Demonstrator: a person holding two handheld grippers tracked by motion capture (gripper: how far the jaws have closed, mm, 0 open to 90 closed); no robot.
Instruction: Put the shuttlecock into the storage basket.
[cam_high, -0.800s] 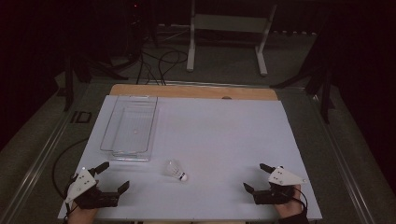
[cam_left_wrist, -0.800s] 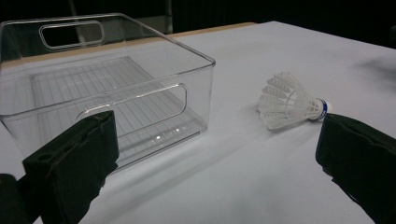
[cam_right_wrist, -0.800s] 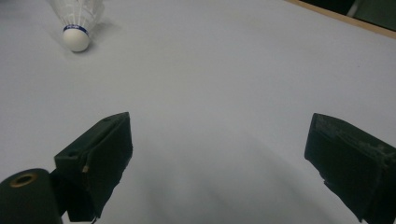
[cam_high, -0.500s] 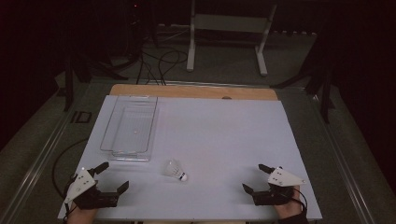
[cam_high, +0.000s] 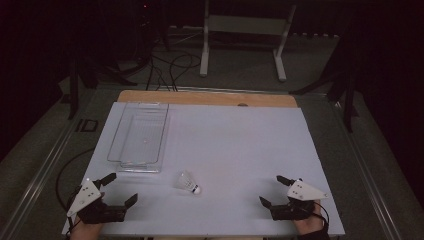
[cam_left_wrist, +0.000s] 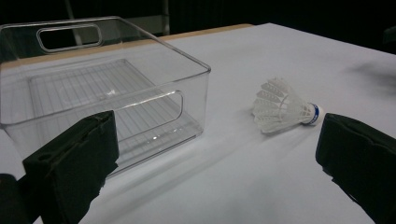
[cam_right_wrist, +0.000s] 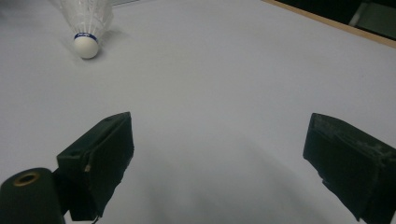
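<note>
Your left gripper (cam_high: 120, 189) and right gripper (cam_high: 270, 190) rest spread on the white table (cam_high: 240, 150); 1 shuttlecock (cam_high: 187, 182) lies between them in a dark room.

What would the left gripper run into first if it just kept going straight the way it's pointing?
Probably nothing at once: the left gripper, jaws open, points at bare white table between the clear bin and the shuttlecock. Its near jaw might clip the bin's corner; depth is hard to judge.

The high view looks forward and down over the whole white table (cam_high: 235, 145). Both claw views sit low and close, sharing the shuttlecock (cam_left_wrist: 285, 106); dim surroundings probably hide more.
</note>
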